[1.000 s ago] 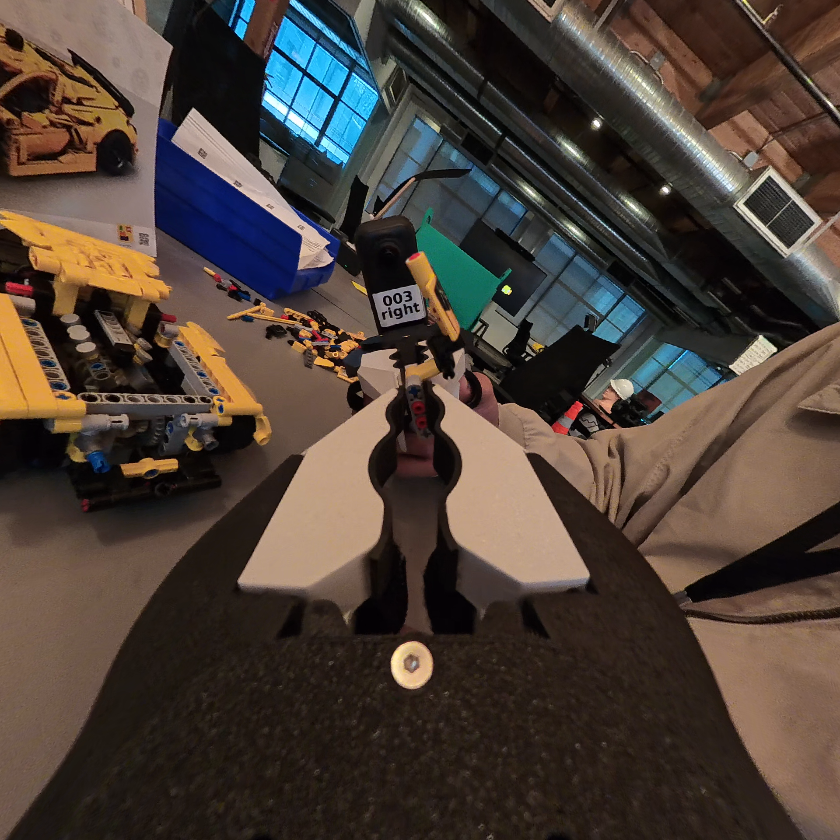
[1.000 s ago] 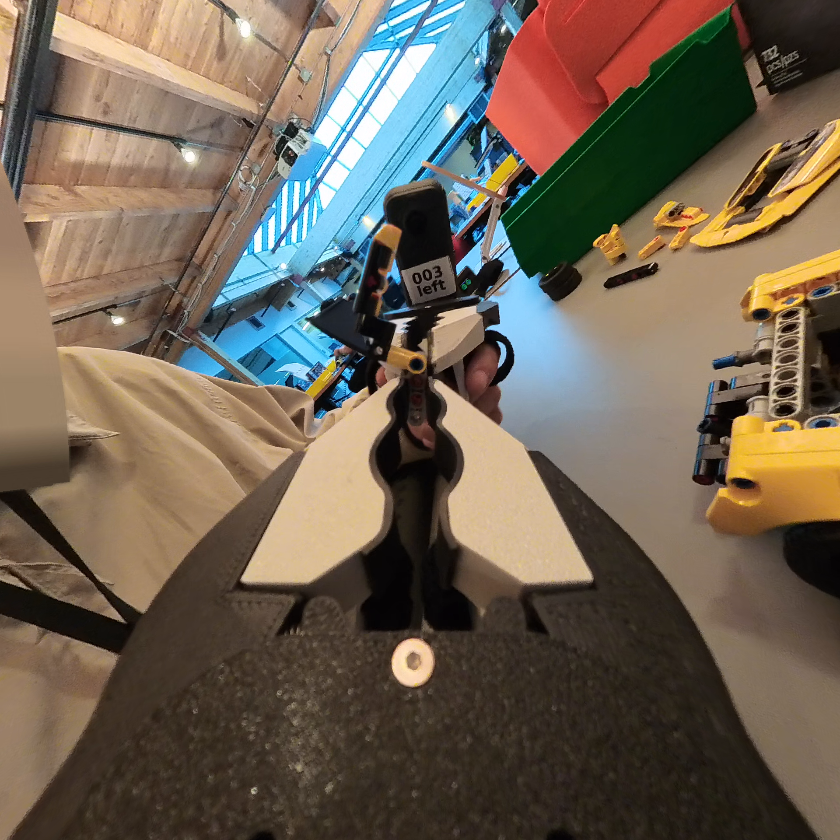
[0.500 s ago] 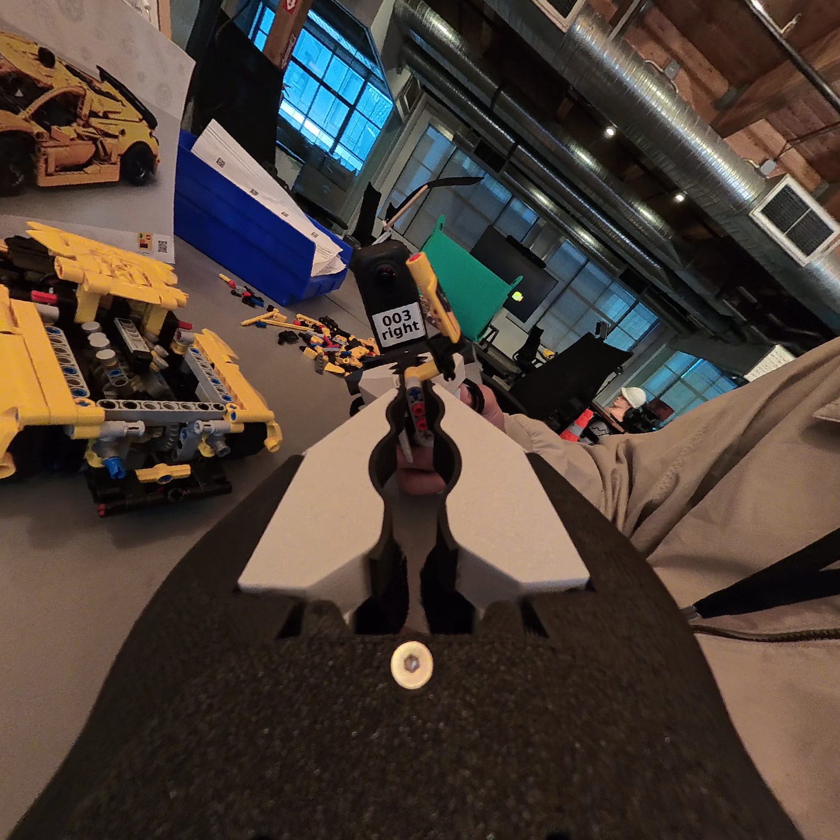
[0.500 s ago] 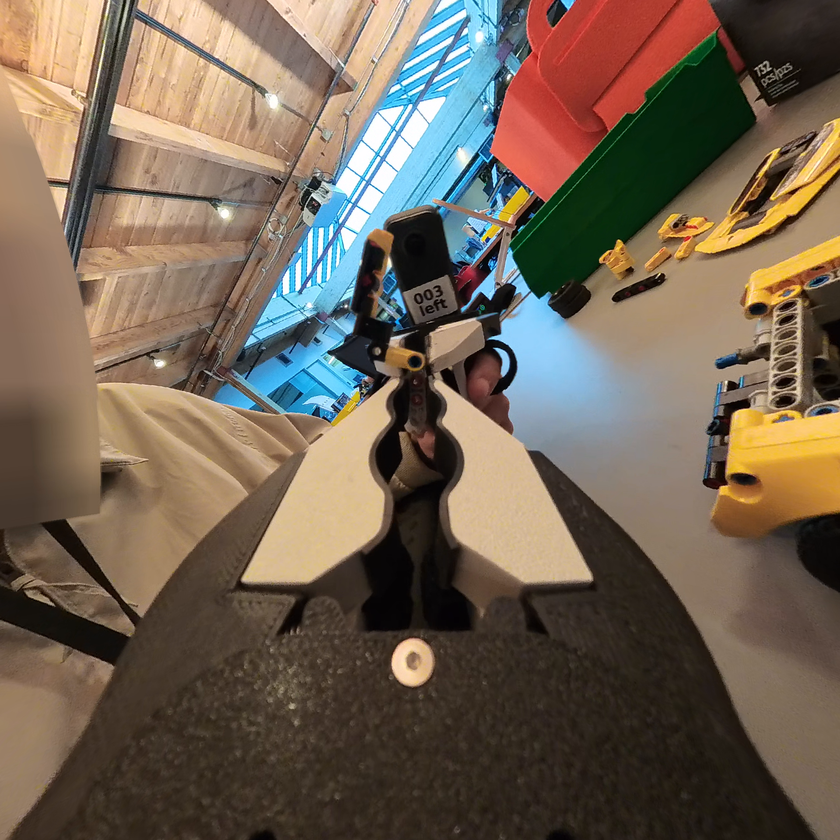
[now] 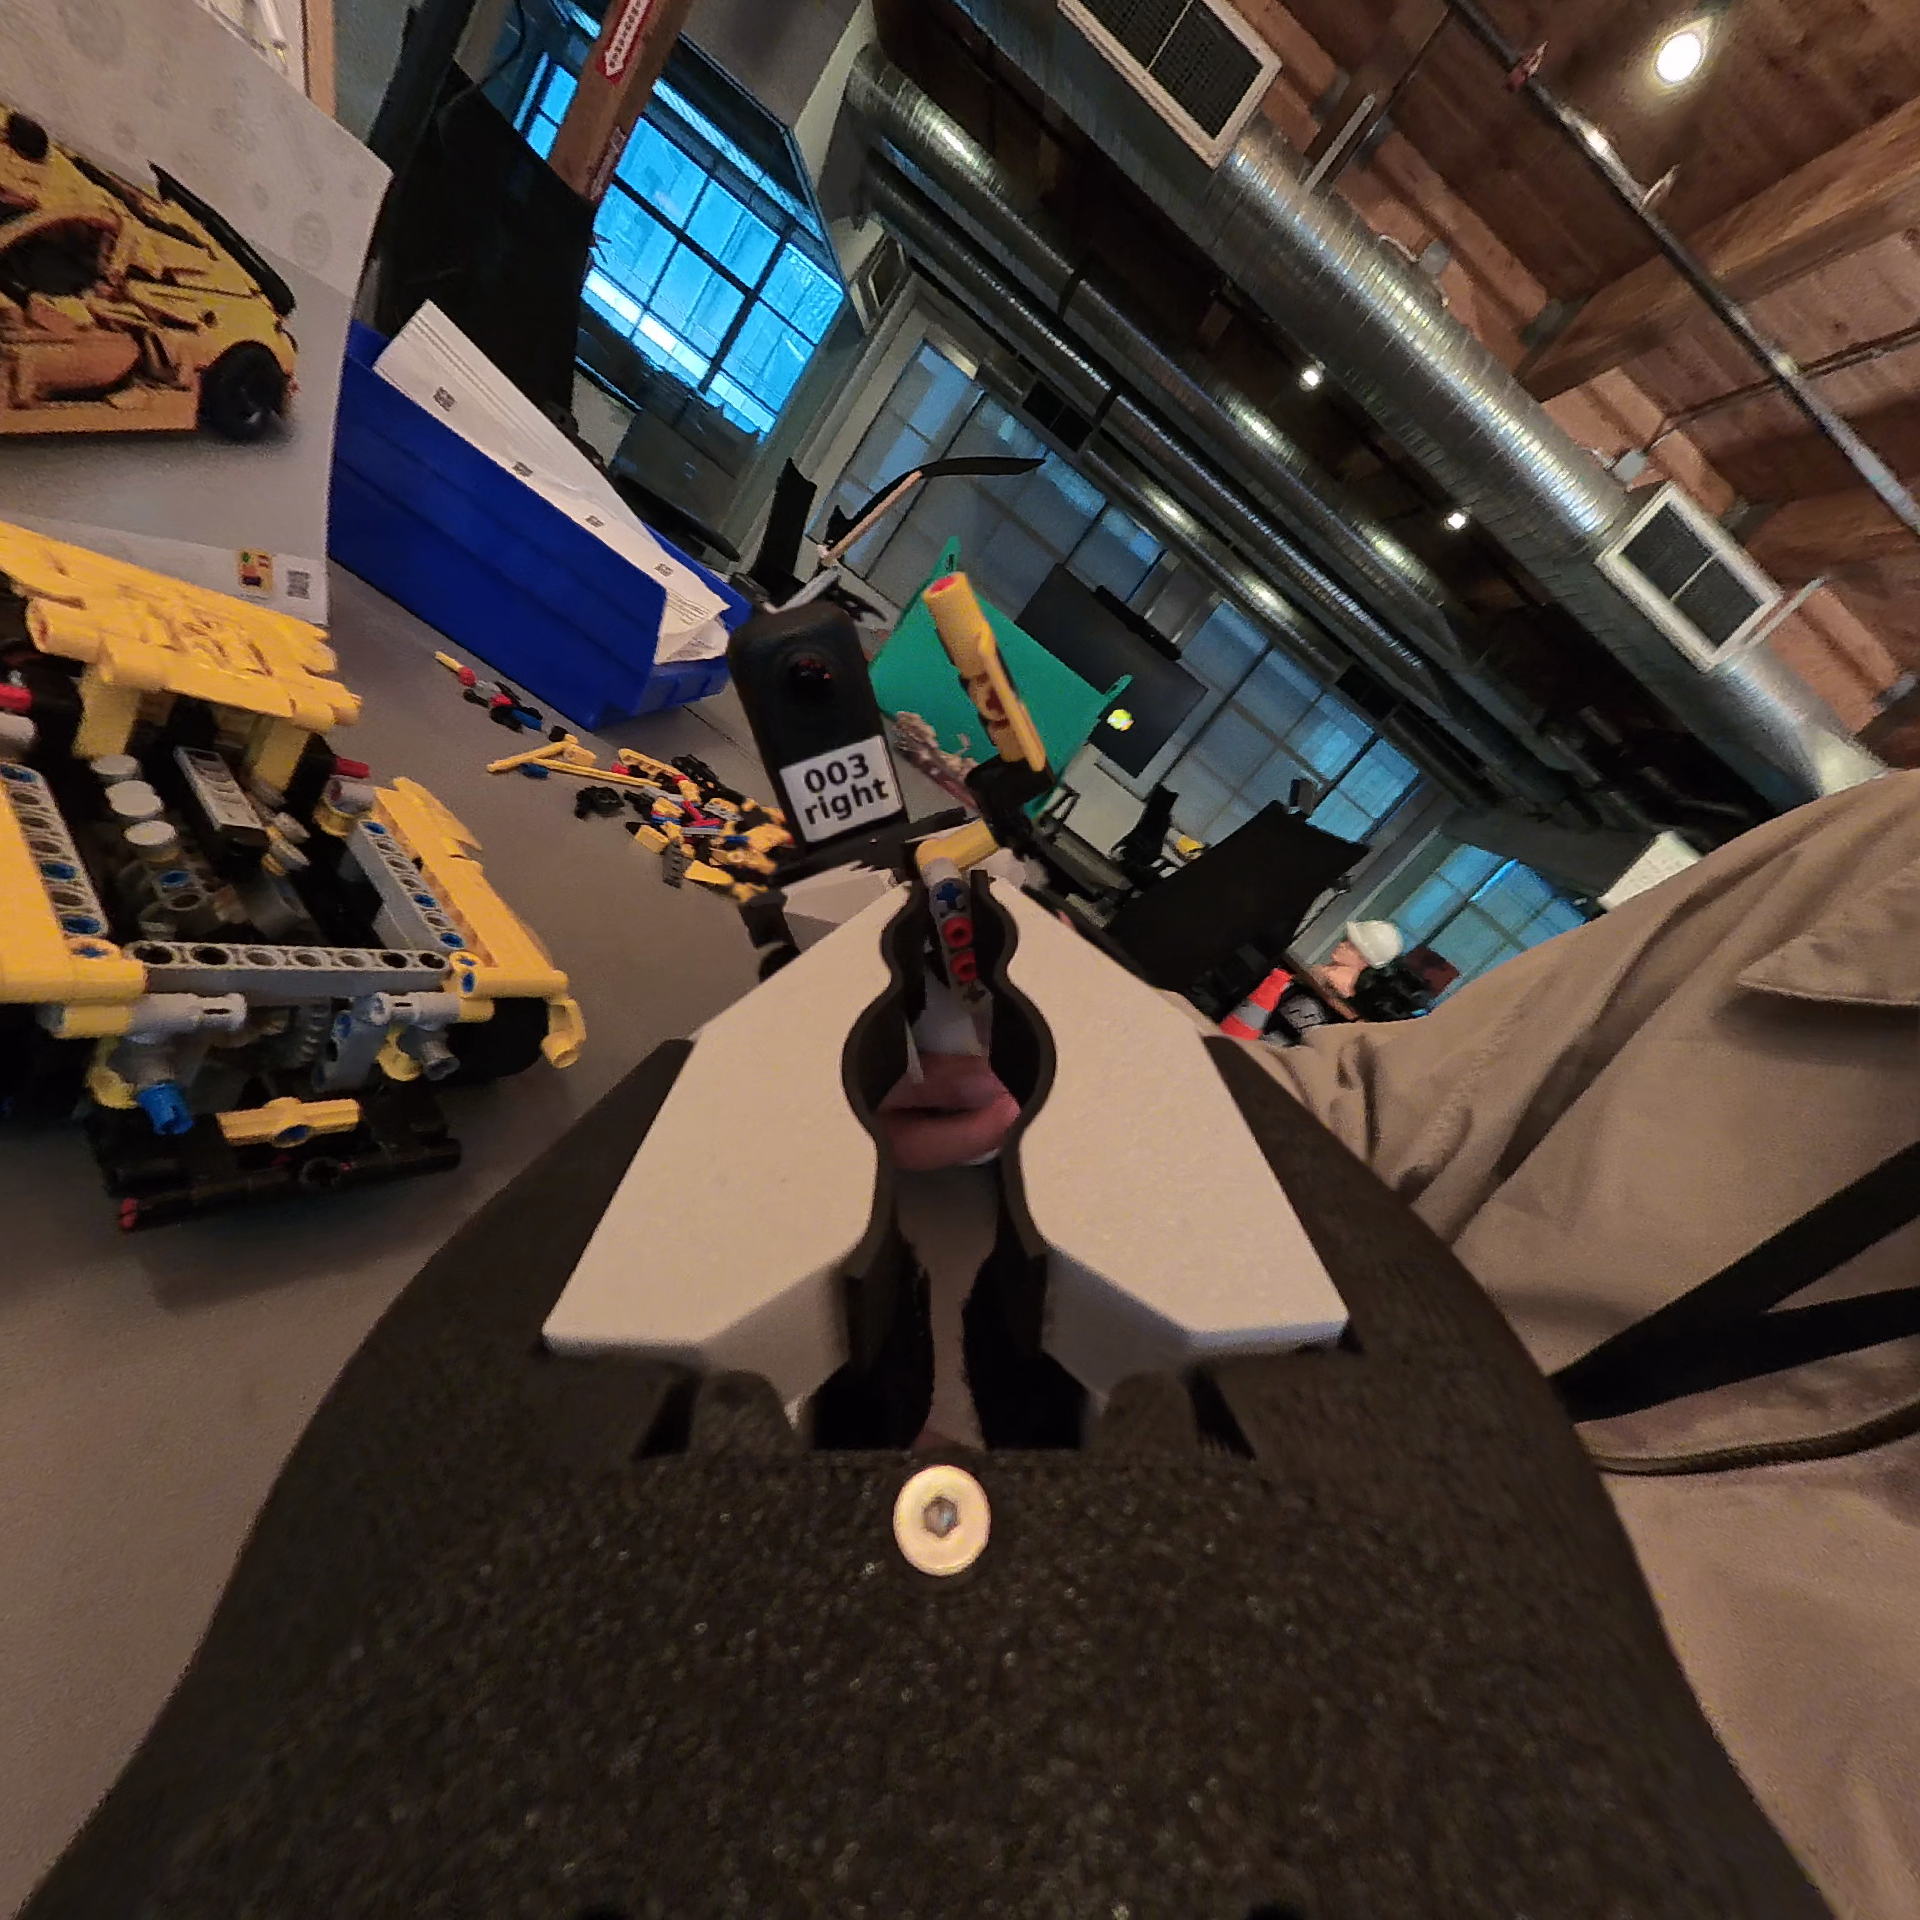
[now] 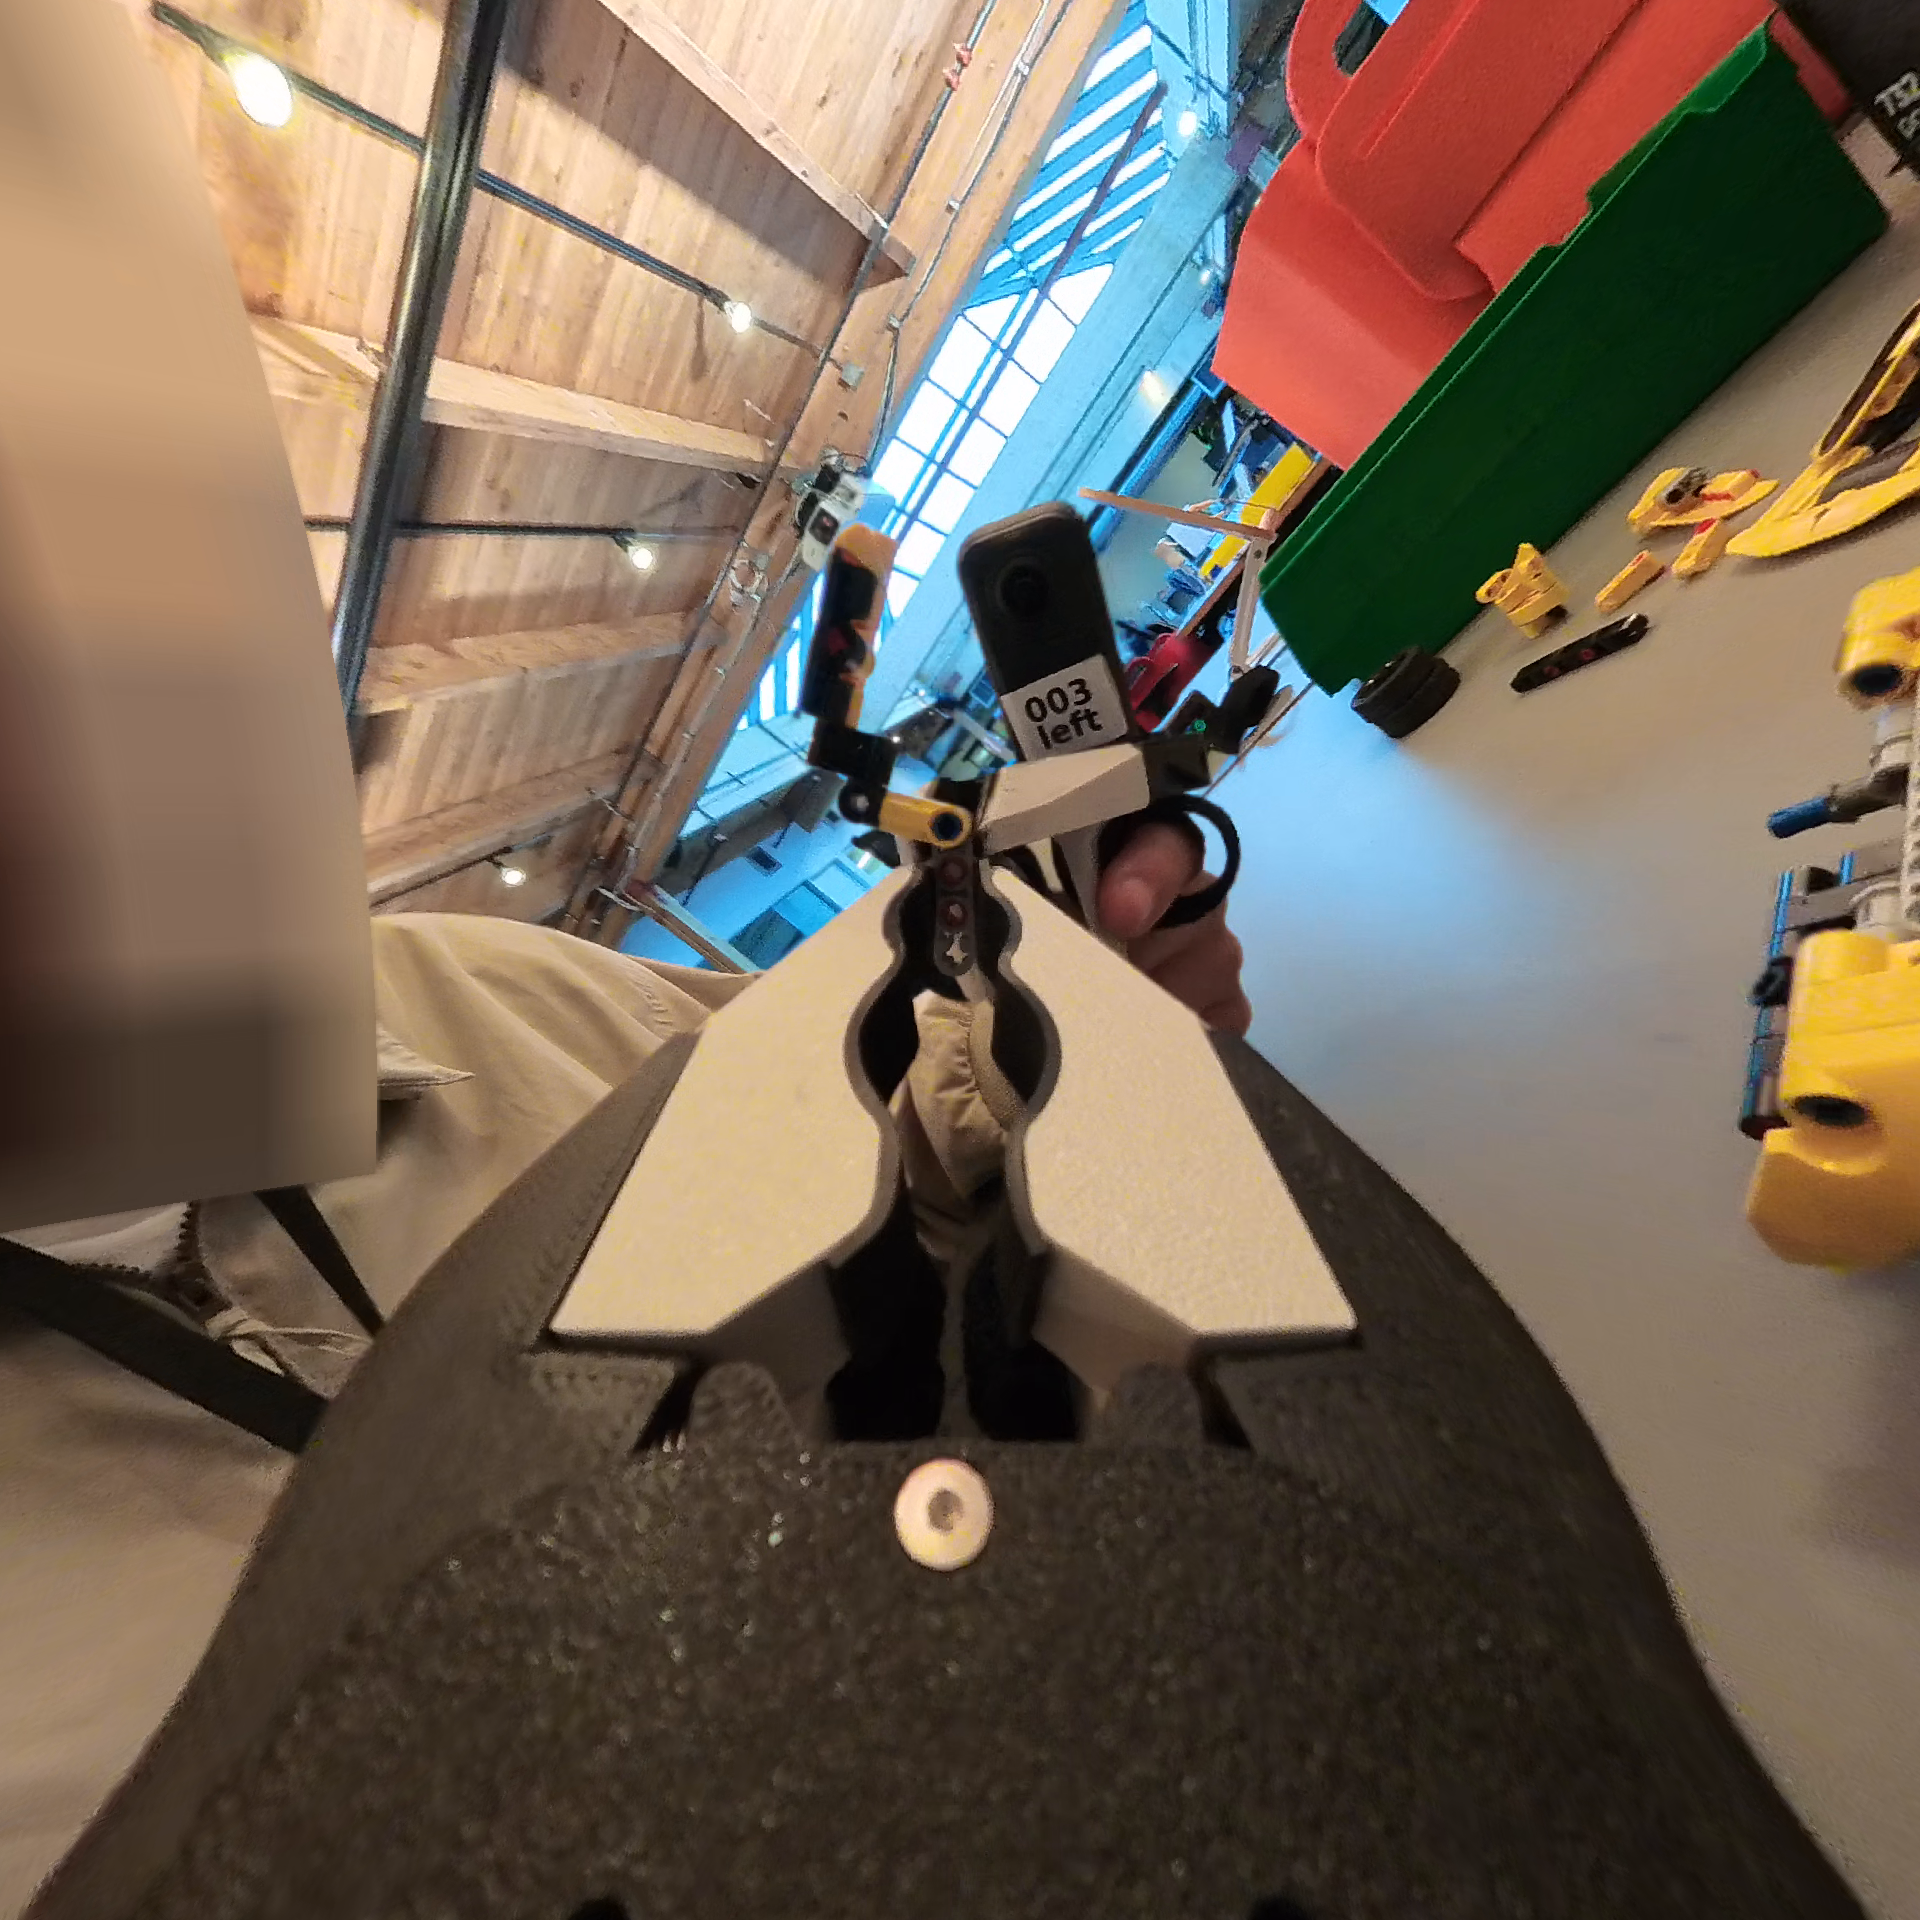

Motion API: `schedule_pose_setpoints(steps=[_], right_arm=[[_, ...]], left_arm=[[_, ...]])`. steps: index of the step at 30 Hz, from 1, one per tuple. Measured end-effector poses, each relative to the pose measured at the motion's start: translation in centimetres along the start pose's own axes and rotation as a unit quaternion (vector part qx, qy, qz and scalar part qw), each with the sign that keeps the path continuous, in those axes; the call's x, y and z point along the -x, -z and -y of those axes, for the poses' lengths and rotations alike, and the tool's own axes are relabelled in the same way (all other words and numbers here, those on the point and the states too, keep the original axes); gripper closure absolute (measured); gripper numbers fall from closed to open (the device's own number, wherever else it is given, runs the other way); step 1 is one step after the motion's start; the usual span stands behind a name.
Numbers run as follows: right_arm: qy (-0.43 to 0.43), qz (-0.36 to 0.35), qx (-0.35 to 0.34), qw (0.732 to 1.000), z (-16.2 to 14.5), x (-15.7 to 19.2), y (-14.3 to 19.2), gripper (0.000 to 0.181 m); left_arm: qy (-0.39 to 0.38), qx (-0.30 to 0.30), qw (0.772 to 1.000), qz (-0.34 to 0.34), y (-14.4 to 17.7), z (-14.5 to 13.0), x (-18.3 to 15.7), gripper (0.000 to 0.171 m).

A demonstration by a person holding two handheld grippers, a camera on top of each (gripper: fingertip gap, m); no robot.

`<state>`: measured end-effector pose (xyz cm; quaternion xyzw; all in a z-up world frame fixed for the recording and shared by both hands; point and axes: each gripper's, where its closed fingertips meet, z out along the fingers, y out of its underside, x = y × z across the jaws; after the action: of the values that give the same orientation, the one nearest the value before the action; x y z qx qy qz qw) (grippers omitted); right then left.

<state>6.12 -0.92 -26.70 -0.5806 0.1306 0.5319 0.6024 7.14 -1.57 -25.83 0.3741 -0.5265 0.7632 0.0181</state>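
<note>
My two grippers face each other above the grey table, both shut on one small brick assembly. In the left wrist view my left gripper point(image 5: 951, 920) pinches a grey beam with red pins point(image 5: 956, 935). A yellow beam point(image 5: 982, 675) sticks up from it in front of the right gripper point(image 5: 831, 894). In the right wrist view my right gripper point(image 6: 951, 904) pinches the same beam point(image 6: 954, 920). A yellow connector point(image 6: 925, 823) and a yellow-black beam point(image 6: 847, 634) rise above it. The left gripper point(image 6: 1070, 795) is held by a hand.
A half-built yellow model car point(image 5: 260, 935) stands on the table, also in the right wrist view point(image 6: 1849, 1091). Loose pieces point(image 5: 686, 810), a blue bin point(image 5: 499, 561), a green bin point(image 6: 1558, 364), a black wheel point(image 6: 1403, 691) and yellow parts point(image 6: 1527, 592) lie beyond. A beige sleeve point(image 5: 1558, 1039) is close.
Both grippers have tilted and shifted slightly while still holding the assembly between them. In the right wrist view the left gripper has swung a little to the right.
</note>
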Motion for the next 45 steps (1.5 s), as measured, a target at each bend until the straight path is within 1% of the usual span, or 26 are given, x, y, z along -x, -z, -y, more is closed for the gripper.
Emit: schedule_pose_setpoints(steps=[2,5,12,15,16,18,19,21,22,24,25,27,28,29,31,32,33,35,37,38,40,41,42,43,45], right_arm=[[0.005,-0.009,0.000,1.000,0.0,-0.3,0.1,0.176],[0.019,-0.027,-0.011,0.999,0.3,-0.6,0.2,0.176],[0.031,-0.035,-0.023,0.999,0.7,-0.7,0.2,0.177],[0.052,-0.052,-0.034,0.997,1.1,-0.6,0.3,0.178],[0.054,-0.057,-0.027,0.997,1.0,-0.8,0.2,0.177],[0.030,-0.049,-0.021,0.998,0.8,-1.0,0.1,0.177],[0.029,-0.058,-0.007,0.998,0.7,-1.3,0.1,0.176],[0.089,-0.077,0.013,0.993,0.6,-0.9,0.1,0.173],[0.119,-0.093,0.029,0.988,0.3,-1.0,0.1,0.166],[0.174,-0.115,0.040,0.977,0.1,-1.0,0.0,0.146],[0.210,-0.143,0.042,0.966,0.2,-1.3,0.0,0.145],[0.299,-0.227,0.050,0.926,0.9,-2.6,0.6,0.153],[0.324,-0.251,0.048,0.911,1.3,-2.8,0.8,0.153],[0.331,-0.253,0.053,0.907,1.2,-2.9,0.6,0.151],[0.304,-0.235,0.073,0.920,0.3,-3.1,0.1,0.154],[0.288,-0.211,0.077,0.931,-0.1,-2.7,-0.2,0.164],[0.273,-0.204,0.071,0.937,0.0,-2.5,-0.1,0.167],[0.242,-0.189,0.063,0.950,0.2,-2.6,0.3,0.167],[0.194,-0.182,0.055,0.962,0.3,-3.0,0.8,0.167],[0.185,-0.174,0.044,0.966,0.5,-3.1,0.9,0.168],[0.150,-0.149,0.027,0.977,0.6,-3.0,0.9,0.167],[0.131,-0.128,0.015,0.983,0.8,-2.6,0.9,0.168],[0.127,-0.115,0.007,0.985,1.0,-2.2,0.8,0.168],[0.140,-0.117,0.008,0.983,1.0,-2.1,0.7,0.168],[0.149,-0.107,0.004,0.983,1.1,-1.6,0.6,0.168]], left_arm=[[-0.023,0.006,1.000,0.014,0.1,-0.1,0.2,0.165],[-0.029,0.013,0.999,0.027,0.2,-0.1,0.6,0.166],[-0.064,0.018,0.997,0.047,0.3,-0.1,0.7,0.166],[-0.065,0.011,0.997,0.050,0.2,0.0,0.8,0.166],[-0.058,0.013,0.997,0.046,0.3,0.0,0.8,0.166],[-0.050,0.016,0.998,0.046,0.5,-0.1,1.0,0.166],[-0.047,0.024,0.997,0.048,0.6,-0.3,1.2,0.166],[-0.020,0.034,0.999,0.027,0.7,-0.8,1.0,0.166],[-0.004,0.035,0.999,0.026,0.8,-1.0,1.1,0.166],[0.037,0.039,0.998,0.029,0.9,-1.6,1.8,0.166],[0.053,0.036,0.997,0.032,0.9,-1.6,2.1,0.166],[0.055,0.051,0.996,0.057,0.8,-2.2,3.0,0.166],[0.049,0.059,0.995,0.068,0.7,-2.5,3.2,0.166],[0.042,0.067,0.994,0.069,0.5,-2.8,3.1,0.166],[0.013,0.091,0.992,0.086,0.3,-3.4,3.3,0.166],[0.004,0.100,0.991,0.092,0.2,-3.7,3.3,0.166],[0.003,0.099,0.991,0.090,0.2,-3.6,3.2,0.166],[-0.006,0.098,0.990,0.102,0.3,-3.5,3.4,0.166],[-0.039,0.104,0.984,0.137,0.6,-3.3,4.1,0.166],[-0.057,0.106,0.981,0.152,0.7,-3.1,4.3,0.166],[-0.086,0.109,0.977,0.163,0.7,-2.9,4.2,0.166],[-0.104,0.100,0.976,0.162,0.7,-2.7,3.8,0.166],[-0.131,0.090,0.973,0.164,0.6,-2.4,3.5,0.166],[-0.159,0.088,0.968,0.173,0.6,-2.3,3.4,0.165],[-0.189,0.083,0.962,0.181,0.5,-2.1,3.1,0.164]])
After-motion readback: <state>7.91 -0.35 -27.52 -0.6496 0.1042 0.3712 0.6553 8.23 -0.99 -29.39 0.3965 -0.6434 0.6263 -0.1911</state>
